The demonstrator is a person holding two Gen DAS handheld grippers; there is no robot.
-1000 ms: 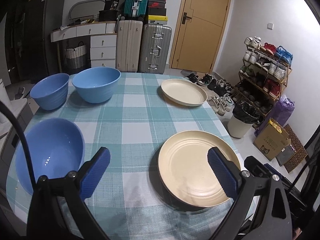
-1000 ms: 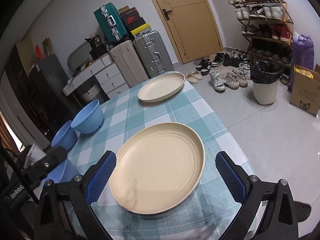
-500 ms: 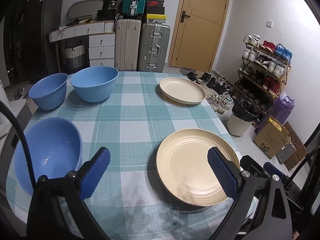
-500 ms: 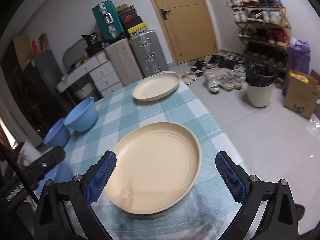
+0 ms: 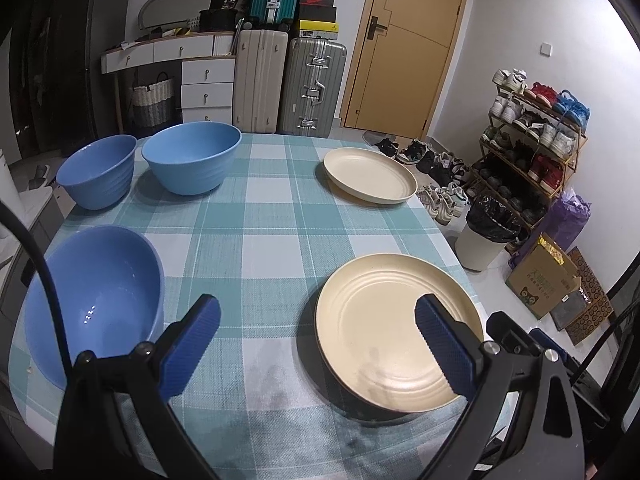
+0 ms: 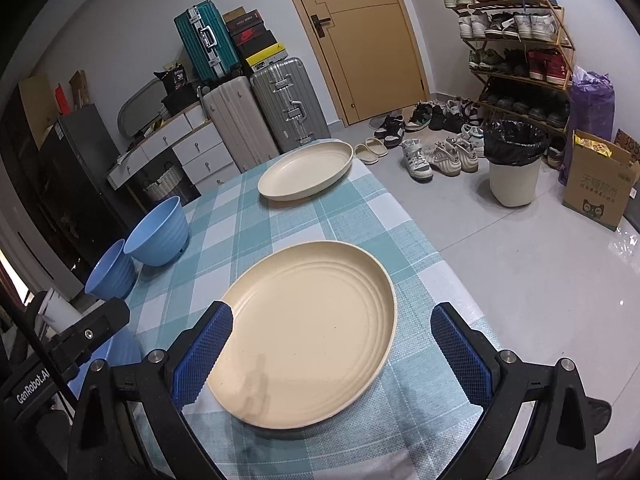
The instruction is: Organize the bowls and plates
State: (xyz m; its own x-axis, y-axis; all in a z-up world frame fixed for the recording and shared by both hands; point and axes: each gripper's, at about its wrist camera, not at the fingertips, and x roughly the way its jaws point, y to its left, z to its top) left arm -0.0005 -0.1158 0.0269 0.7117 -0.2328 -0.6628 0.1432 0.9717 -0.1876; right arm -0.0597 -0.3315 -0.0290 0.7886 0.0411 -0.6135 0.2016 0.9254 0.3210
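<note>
Black hand-held gripper (image 6: 332,350), blue ridged pads (image 6: 202,354)

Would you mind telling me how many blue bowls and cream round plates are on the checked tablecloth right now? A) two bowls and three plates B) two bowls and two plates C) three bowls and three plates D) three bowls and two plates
D: the left wrist view shows three blue bowls and two cream round plates, all standing apart on the checked tablecloth.
</note>
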